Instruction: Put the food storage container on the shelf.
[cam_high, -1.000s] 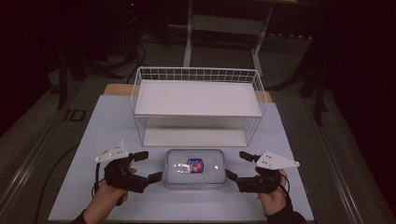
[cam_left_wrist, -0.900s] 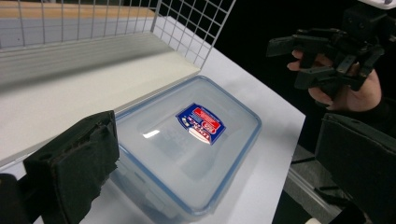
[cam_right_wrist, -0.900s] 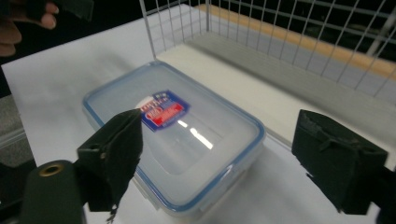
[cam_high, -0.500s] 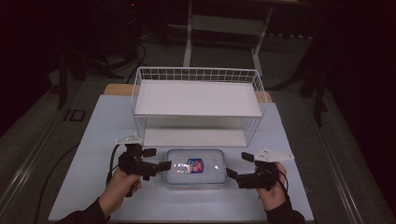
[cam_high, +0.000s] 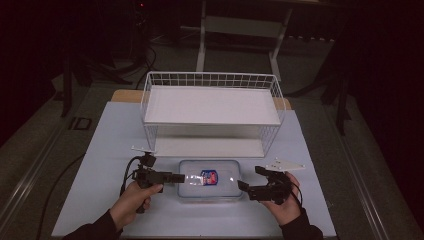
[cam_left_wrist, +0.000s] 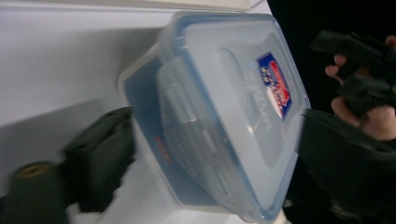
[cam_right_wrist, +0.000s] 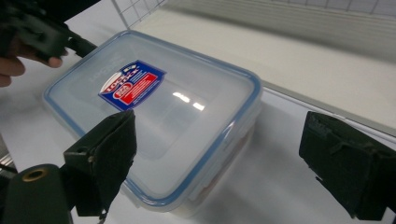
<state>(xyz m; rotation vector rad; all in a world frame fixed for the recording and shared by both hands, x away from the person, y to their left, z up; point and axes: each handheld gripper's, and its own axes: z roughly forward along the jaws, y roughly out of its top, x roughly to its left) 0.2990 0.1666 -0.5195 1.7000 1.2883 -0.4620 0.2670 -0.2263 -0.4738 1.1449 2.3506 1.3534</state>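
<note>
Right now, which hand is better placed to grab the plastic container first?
Left. The left gripper already has its jaws around the near end of the container and they have just been closing. The right gripper, jaws open, sits just short of the other end.

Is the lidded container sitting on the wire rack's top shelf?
No, the lidded container lies on the table in front of the wire rack, between the two hands.
</note>
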